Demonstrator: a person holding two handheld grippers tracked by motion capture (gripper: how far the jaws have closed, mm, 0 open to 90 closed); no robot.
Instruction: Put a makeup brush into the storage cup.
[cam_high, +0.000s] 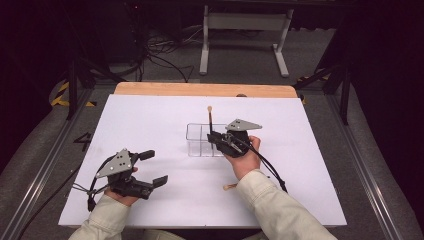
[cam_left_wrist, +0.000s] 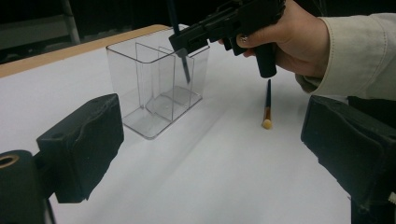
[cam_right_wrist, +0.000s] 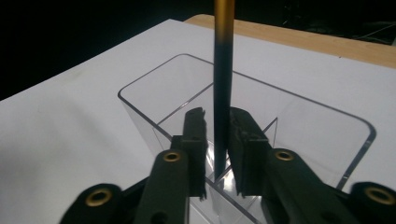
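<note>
A clear plastic organizer (cam_high: 199, 146) with inner dividers stands mid-table. Over its right end my right gripper (cam_high: 216, 137) is shut on a dark-handled brush (cam_high: 210, 119), held upright with its pale head on top. In the right gripper view the jaws (cam_right_wrist: 218, 135) pinch the handle (cam_right_wrist: 223, 70) above a divider of the organizer (cam_right_wrist: 140, 105). In the left gripper view the handle's lower tip (cam_left_wrist: 185, 67) reaches into the organizer (cam_left_wrist: 140, 84). My left gripper (cam_high: 156, 167) rests open and holding nothing at the front left, jaws pointing right.
A second brush (cam_high: 230, 187) lies flat on the white board beside my right forearm; it also appears in the left gripper view (cam_left_wrist: 267, 105). A wooden strip (cam_high: 205, 89) edges the far side of the board. A grey stand (cam_high: 245, 22) is beyond the table.
</note>
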